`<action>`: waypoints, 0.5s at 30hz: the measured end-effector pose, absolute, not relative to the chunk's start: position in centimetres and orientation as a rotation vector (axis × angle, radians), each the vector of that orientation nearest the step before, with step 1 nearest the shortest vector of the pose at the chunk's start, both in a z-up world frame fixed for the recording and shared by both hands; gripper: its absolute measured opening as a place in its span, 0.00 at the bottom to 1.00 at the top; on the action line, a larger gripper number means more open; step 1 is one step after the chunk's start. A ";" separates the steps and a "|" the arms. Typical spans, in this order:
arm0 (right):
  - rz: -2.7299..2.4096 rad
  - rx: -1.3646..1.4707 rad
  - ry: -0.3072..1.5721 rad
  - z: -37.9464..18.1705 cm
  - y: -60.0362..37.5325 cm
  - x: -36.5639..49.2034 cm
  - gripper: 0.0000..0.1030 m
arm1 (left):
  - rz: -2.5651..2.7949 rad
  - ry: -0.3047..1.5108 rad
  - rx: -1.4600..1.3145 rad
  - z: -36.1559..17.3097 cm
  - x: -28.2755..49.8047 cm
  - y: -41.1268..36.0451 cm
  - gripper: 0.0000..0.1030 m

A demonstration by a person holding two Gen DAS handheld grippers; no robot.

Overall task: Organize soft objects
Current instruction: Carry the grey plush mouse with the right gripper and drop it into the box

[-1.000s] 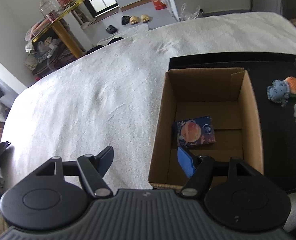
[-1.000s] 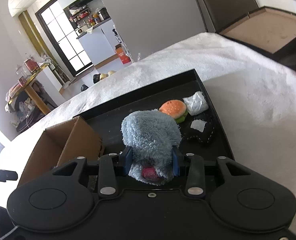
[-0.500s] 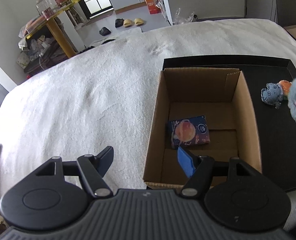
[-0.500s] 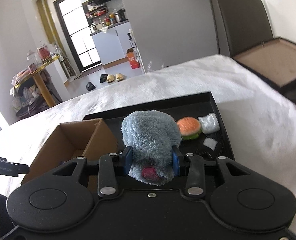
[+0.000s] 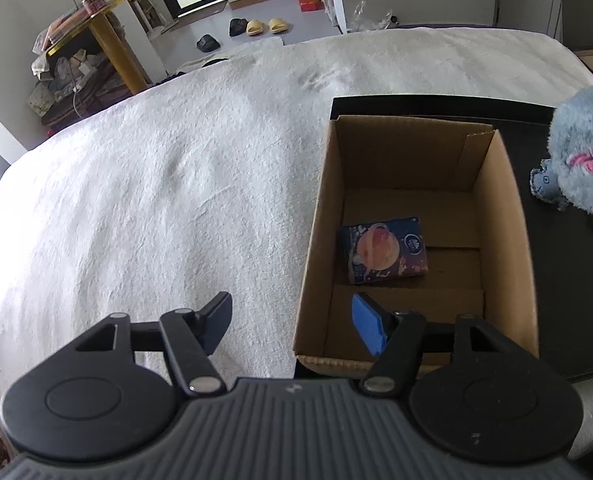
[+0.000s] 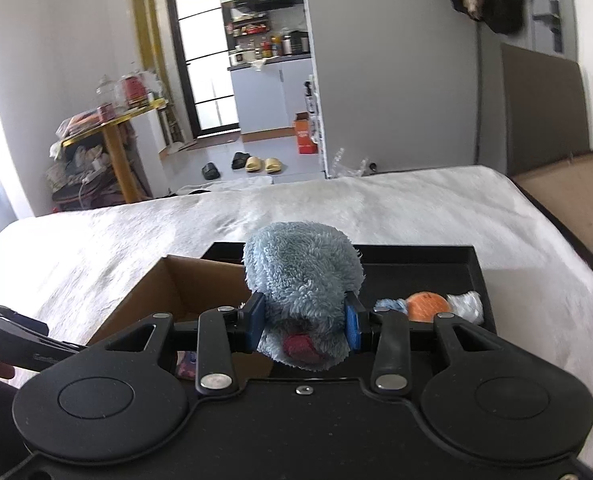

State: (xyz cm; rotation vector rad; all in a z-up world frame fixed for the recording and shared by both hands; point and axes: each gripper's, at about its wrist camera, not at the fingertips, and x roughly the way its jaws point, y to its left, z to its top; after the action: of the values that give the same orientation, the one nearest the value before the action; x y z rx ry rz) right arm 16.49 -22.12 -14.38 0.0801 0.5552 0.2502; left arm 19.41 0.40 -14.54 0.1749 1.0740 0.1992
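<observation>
Right wrist view: right gripper clamps blue plush above white blanket.

left wrist view steeply down, close over cardboard box, right wrist view shallower, both sharing box and black tray

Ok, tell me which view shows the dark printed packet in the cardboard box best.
The left wrist view: it looks down into the cardboard box, with the whole packet flat on the floor. The right wrist view shows only a sliver of it behind the right hand-held gripper.
</observation>
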 end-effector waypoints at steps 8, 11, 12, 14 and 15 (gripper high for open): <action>0.319 -0.018 0.548 -13.7 -19.3 16.9 0.38 | 0.191 1.083 0.134 -14.9 19.7 1.0 0.60; 0.343 -0.063 0.548 -13.7 -18.3 16.9 0.38 | 0.184 1.091 0.120 -15.1 19.8 1.1 0.51; 0.350 -0.079 0.550 -13.6 -17.9 17.0 0.38 | 0.181 1.096 0.114 -15.2 19.9 1.2 0.47; 0.368 -0.107 0.548 -13.5 -17.3 17.1 0.38 | 0.178 1.103 0.103 -15.5 19.9 1.4 0.41; 0.377 -0.117 0.548 -13.5 -17.1 17.1 0.38 | 0.178 1.107 0.098 -15.6 20.0 1.5 0.36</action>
State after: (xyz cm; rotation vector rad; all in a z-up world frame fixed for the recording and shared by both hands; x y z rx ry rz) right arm 17.08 -17.11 -13.48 -0.1168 0.5478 0.3771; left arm 19.96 1.54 -15.61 0.0978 1.1070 0.1785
